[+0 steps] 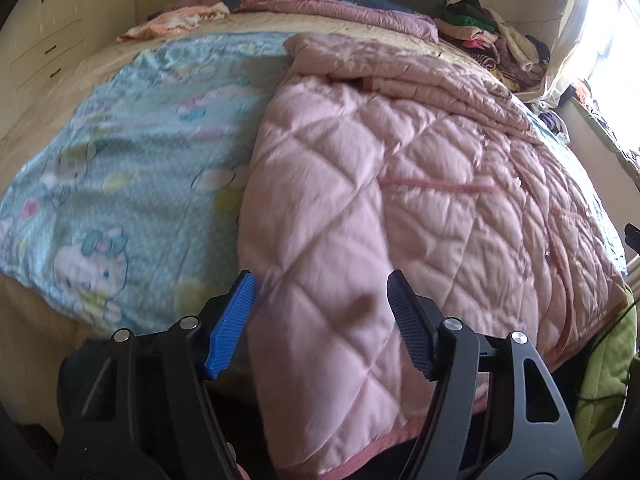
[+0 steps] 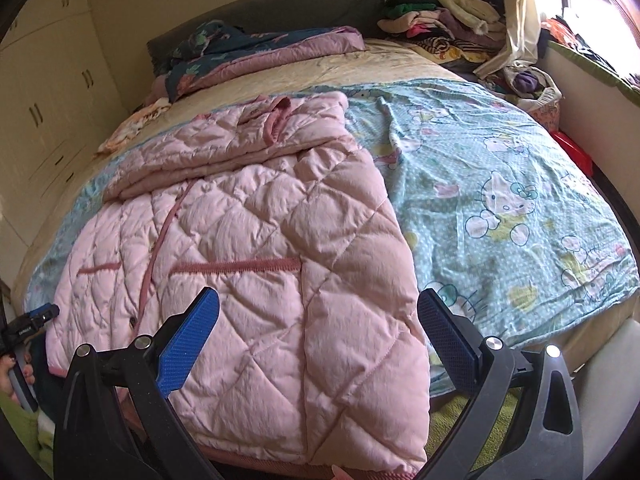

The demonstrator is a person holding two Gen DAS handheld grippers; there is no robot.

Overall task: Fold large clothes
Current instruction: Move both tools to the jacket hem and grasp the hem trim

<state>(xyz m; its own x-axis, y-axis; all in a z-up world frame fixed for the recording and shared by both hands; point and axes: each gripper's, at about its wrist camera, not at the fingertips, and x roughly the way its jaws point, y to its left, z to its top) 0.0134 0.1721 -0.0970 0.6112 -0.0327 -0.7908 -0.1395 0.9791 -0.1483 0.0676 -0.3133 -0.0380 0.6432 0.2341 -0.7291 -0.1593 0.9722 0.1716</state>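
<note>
Bedroom with a bed [image 2: 400, 64] covered by a turquoise cartoon-print sheet [image 2: 500, 184]. On it lies a pink quilted coat [image 2: 256, 240], partly folded, its hem hanging over the near edge. Left claw [image 1: 322, 304] and right claw [image 2: 318, 320] both gape open above the hem, gripping nothing.

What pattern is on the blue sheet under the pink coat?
Cartoon cats and small white dots on the light blue sheet, clearest in the right wrist view.
</note>
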